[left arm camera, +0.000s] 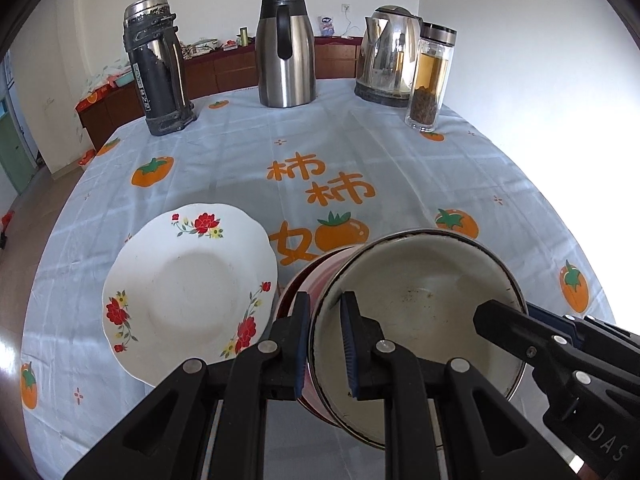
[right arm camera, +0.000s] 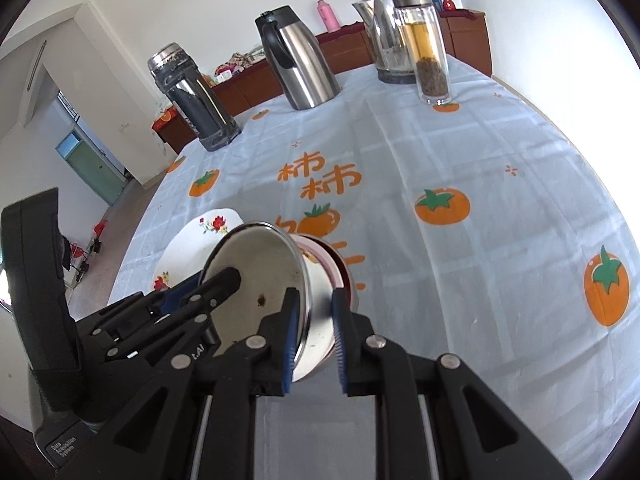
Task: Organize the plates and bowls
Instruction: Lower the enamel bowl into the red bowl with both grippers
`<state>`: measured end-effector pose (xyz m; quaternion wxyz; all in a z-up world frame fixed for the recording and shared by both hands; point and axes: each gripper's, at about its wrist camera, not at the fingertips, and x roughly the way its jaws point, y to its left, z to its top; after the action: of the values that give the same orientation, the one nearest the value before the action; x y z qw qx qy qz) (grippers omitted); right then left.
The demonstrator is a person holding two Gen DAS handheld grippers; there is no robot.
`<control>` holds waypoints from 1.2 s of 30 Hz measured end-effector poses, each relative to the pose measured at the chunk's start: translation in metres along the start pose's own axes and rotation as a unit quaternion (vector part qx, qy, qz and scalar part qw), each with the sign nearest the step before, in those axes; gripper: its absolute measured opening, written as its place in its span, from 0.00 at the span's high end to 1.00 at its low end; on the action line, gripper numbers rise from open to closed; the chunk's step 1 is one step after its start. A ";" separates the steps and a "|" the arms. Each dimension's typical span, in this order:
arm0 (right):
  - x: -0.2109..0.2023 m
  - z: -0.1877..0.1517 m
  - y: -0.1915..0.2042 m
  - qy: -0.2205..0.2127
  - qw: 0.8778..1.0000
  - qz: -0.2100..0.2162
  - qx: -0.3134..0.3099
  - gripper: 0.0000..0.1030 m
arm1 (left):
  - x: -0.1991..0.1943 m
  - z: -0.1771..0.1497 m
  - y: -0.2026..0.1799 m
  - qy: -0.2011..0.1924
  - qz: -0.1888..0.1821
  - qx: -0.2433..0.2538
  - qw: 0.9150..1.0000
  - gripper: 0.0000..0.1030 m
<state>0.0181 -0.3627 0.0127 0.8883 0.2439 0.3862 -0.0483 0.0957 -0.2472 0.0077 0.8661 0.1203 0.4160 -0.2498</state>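
A white enamel bowl [left arm camera: 424, 312] with a dark rim and red outside is tilted toward me, held above the tablecloth. My left gripper [left arm camera: 326, 346] is shut on its left rim, one pad inside, one outside. My right gripper [left arm camera: 504, 312] clamps the opposite rim; in the right wrist view the right gripper [right arm camera: 314, 340] straddles the bowl [right arm camera: 256, 276] wall, and the left gripper [right arm camera: 208, 284] shows at its far rim. A white flowered plate [left arm camera: 188, 292] lies flat on the table just left of the bowl and also shows in the right wrist view [right arm camera: 192, 240].
At the table's far edge stand a black thermos [left arm camera: 158, 68], a steel carafe [left arm camera: 286, 52], an electric kettle [left arm camera: 386, 56] and a glass tea bottle [left arm camera: 430, 76]. The persimmon-print tablecloth [left arm camera: 360, 152] covers a round table. Wooden cabinets stand behind.
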 end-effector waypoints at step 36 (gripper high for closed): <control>0.033 -0.001 -0.006 0.028 0.999 0.012 0.010 0.84 | 0.025 0.006 0.000 0.006 0.040 0.015 0.999 0.77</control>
<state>0.0386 -0.3638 -0.0137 0.8750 0.2589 0.4075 -0.0342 0.1132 -0.2578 -0.0075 0.8710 0.1510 0.4124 -0.2202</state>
